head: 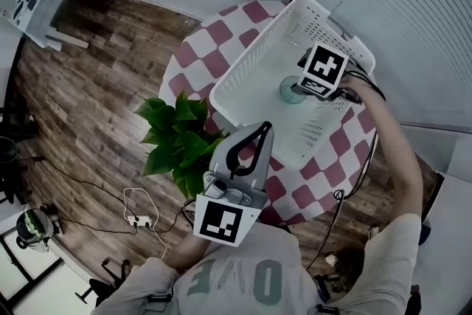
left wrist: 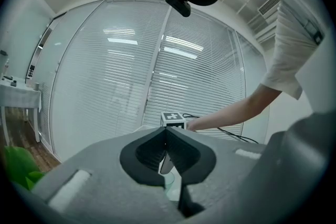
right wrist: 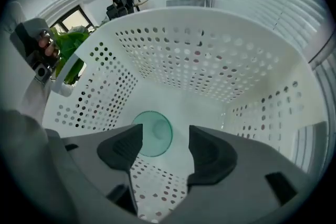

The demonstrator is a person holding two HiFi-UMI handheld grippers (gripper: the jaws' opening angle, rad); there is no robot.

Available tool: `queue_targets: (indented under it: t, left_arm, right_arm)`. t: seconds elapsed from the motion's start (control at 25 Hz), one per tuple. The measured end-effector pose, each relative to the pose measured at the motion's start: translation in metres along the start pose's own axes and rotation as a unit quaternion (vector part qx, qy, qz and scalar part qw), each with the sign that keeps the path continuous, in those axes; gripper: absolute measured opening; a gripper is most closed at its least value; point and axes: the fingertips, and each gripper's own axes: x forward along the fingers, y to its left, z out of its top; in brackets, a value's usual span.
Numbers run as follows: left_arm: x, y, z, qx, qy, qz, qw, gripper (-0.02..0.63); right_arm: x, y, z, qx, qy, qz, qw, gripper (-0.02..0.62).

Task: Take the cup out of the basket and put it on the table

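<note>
A translucent teal cup (head: 293, 91) (right wrist: 152, 134) stands upright on the floor of the white perforated basket (head: 258, 48) (right wrist: 178, 55). My right gripper (head: 302, 88) (right wrist: 165, 147) points steeply down into the basket just above the cup. It is open, and the cup shows below and between its jaws, nearer the left one, untouched. My left gripper (head: 262, 127) (left wrist: 166, 138) is level at the basket's near rim with its tips together. I cannot tell whether it touches the rim. The right gripper's marker cube (left wrist: 173, 119) shows beyond it.
The basket sits on a round table with a red and white checked cloth (head: 221, 33). A green potted plant (head: 181, 136) (right wrist: 71, 44) stands at the table's near left. A power strip and cables (head: 139, 220) lie on the wood floor. White blinds (left wrist: 131, 76) close off the far side.
</note>
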Motion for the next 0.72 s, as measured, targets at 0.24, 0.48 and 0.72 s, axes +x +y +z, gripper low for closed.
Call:
queue_targets:
  t: [0.24,0.48,0.72]
  left_arm:
    - [0.004,0.004,-0.006,-0.009,-0.002,-0.011,0.9999,0.003]
    - [0.002,0.000,-0.002,-0.006,-0.013,-0.018,0.9997,0.003]
    - [0.003,0.007,-0.007,-0.005,-0.007,-0.010,0.9999,0.003]
  right_arm:
    - [0.046,-0.007,-0.011,0.005,0.063,0.024,0.998,0.272]
    - [0.074,-0.006,-0.020,0.011,0.095,0.039,0.995,0.267]
    - [0.084,-0.006,-0.020,-0.001,0.105,0.036,0.994,0.190]
